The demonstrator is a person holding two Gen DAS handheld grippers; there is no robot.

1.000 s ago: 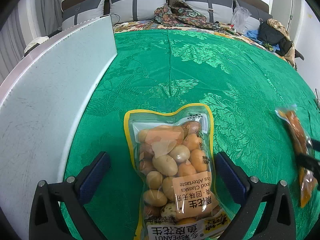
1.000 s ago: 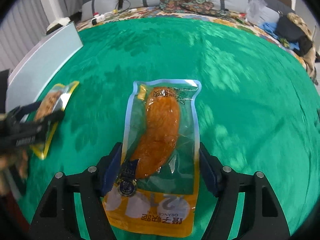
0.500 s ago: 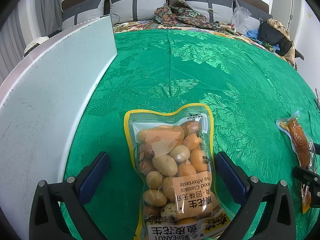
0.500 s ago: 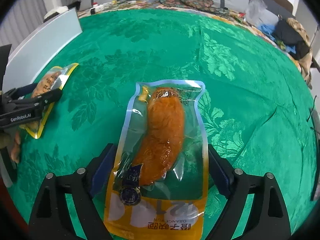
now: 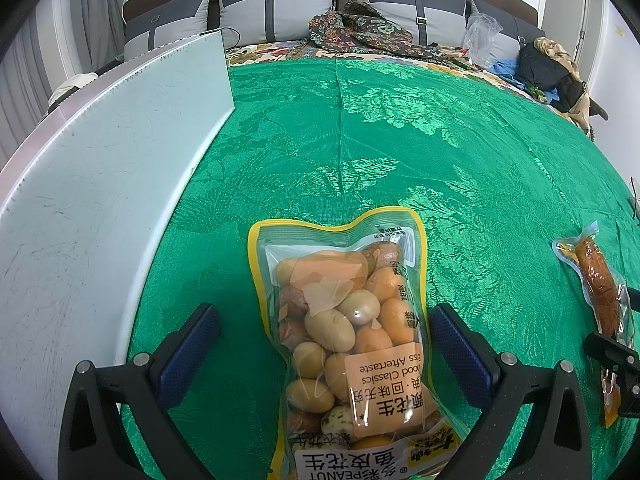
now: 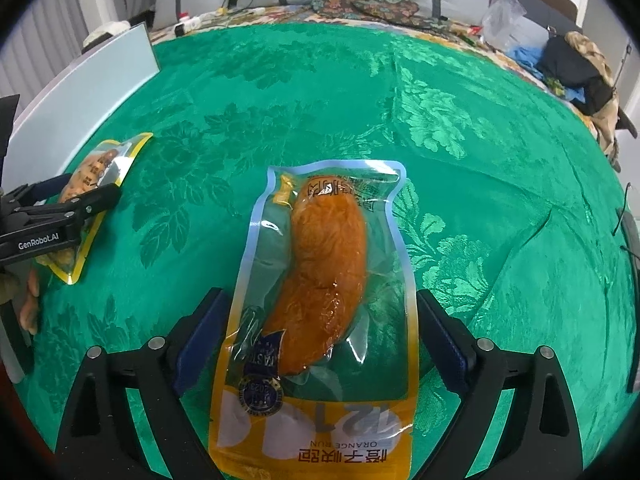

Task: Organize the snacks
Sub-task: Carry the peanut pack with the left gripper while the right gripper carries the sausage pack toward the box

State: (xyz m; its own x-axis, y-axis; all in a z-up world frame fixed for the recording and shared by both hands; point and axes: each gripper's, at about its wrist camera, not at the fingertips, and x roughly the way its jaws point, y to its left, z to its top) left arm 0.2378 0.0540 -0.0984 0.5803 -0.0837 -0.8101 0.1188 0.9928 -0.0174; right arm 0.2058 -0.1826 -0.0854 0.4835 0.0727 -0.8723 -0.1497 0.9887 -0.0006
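Observation:
A clear, yellow-edged bag of peanuts [image 5: 344,328] lies flat on the green cloth [image 5: 360,128]. My left gripper [image 5: 324,352] stands open around it, with neither blue pad pressing on it. A clear pouch with an orange sausage-shaped snack [image 6: 324,272] lies between the fingers of my right gripper [image 6: 324,336]. Its jaws are opening and the pads stand off the pouch's edges. The right wrist view shows the left gripper [image 6: 64,212] and the peanut bag [image 6: 100,164] at the far left. The left wrist view shows the orange pouch [image 5: 598,280] at the far right.
A white upright panel [image 5: 100,168] borders the cloth on the left. Grey cushions [image 5: 276,8], patterned fabric [image 5: 360,24], a plastic bag [image 5: 480,32] and a dark bag [image 5: 544,68] lie beyond the far edge. A hand [image 6: 30,304] shows at the left.
My right gripper's jaws have spread wider and let go of the orange pouch, which has come down to lie flat on the cloth. The left gripper and the peanut bag have not moved.

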